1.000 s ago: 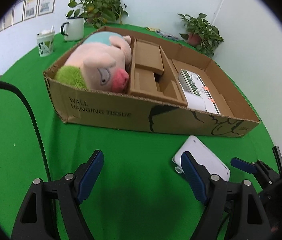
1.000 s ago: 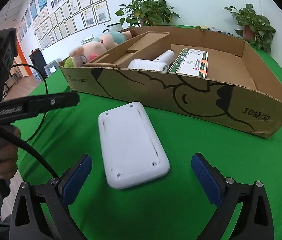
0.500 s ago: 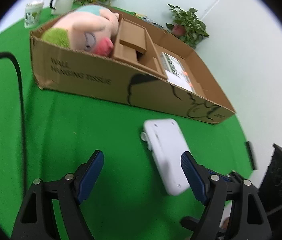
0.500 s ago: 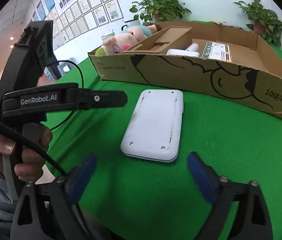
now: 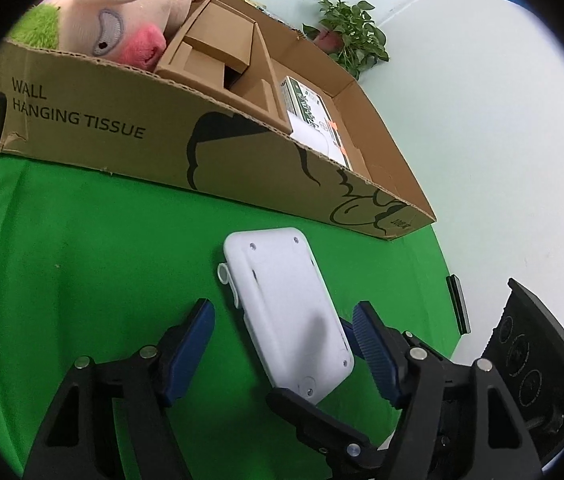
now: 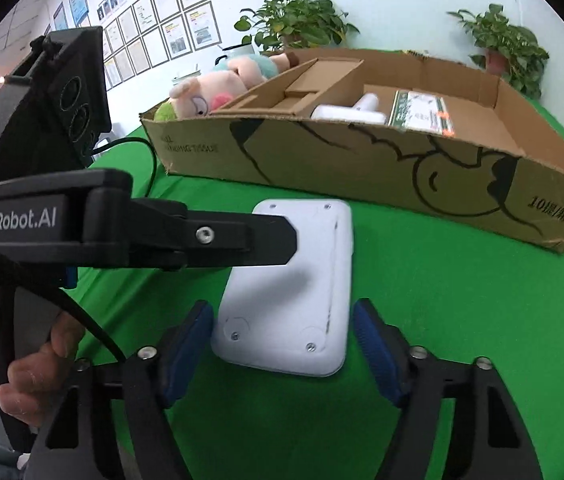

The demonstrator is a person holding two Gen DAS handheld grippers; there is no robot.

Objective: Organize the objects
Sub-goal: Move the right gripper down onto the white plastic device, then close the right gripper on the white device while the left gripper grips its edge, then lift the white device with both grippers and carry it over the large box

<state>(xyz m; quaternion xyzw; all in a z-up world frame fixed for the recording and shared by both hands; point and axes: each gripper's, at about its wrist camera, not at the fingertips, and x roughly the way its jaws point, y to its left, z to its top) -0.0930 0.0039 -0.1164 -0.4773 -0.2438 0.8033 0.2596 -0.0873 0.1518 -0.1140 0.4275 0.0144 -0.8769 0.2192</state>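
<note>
We see the right gripper (image 6: 283,342) with its blue pads astride the near end of the white device (image 6: 288,284), jaws closing; a thin gap shows on each side, so we cannot confirm contact. The left gripper (image 5: 284,344) also has its jaws closing with the same device (image 5: 288,312) between them; its right pad sits close to the device's edge, and its left pad stands clear. In the right wrist view, one black finger (image 6: 218,238) of the left gripper crosses above the device from the left, held by a hand (image 6: 34,364).

The device lies face down on the green tabletop (image 6: 442,300), just in front of a long cardboard box (image 6: 362,164). The box holds a plush pig (image 5: 122,24) at its left end, brown cardboard inserts (image 5: 218,48) in the middle, and a green-printed carton (image 6: 420,110) toward the right.

Beyond the table, we note potted plants (image 6: 298,20) against a pale wall and framed sheets (image 6: 154,12) at far left.
</note>
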